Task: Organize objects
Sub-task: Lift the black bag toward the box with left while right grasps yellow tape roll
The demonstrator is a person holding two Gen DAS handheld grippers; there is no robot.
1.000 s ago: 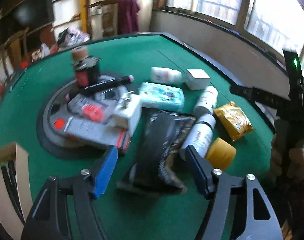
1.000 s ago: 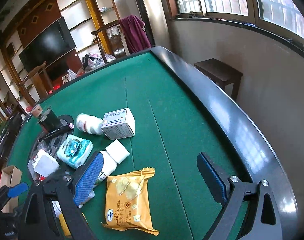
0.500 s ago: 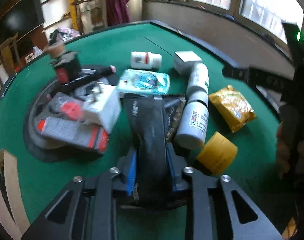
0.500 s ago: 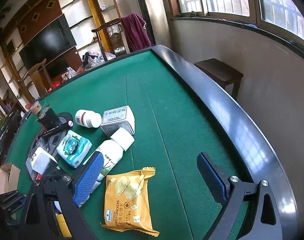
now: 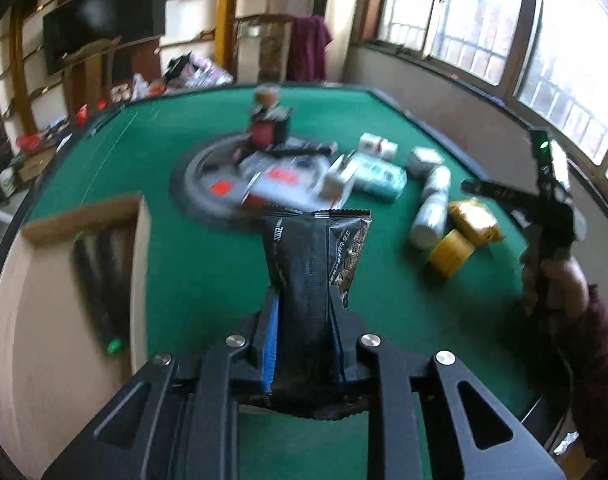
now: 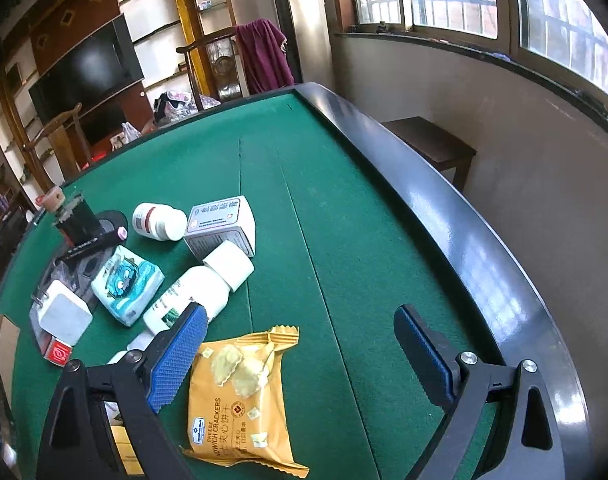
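The black snack pouch (image 5: 316, 264) is up off the felt, pinched at its lower end in the left gripper (image 5: 304, 344), jaws squeezed tight on the crumpled foil, its sealed top edge standing clear above the clutter. This looks like the carry step of the sorting job: one item lifted, destination to be chosen. The cardboard box (image 5: 75, 280) sits close on the left with dark pen-like things already inside, and that seems the likely drop spot, so the next move calls for a swing left and a release over the opening without snagging the box wall. The picture is blurred, so finer detail is lost. Over on the other side, the right gripper (image 6: 299, 356) hangs with jaws spread wide, holding nothing, right above the yellow cracker packet (image 6: 239, 392). Beyond it lie a white bottle (image 6: 191, 292), a smaller red-labelled bottle (image 6: 157, 222), a white carton (image 6: 221, 224) and a blue tissue pack (image 6: 125, 284). All of it rests on a green felt table (image 6: 304, 168) with a dark glossy rim, windows to the right, a television (image 6: 87, 72) and shelves behind.
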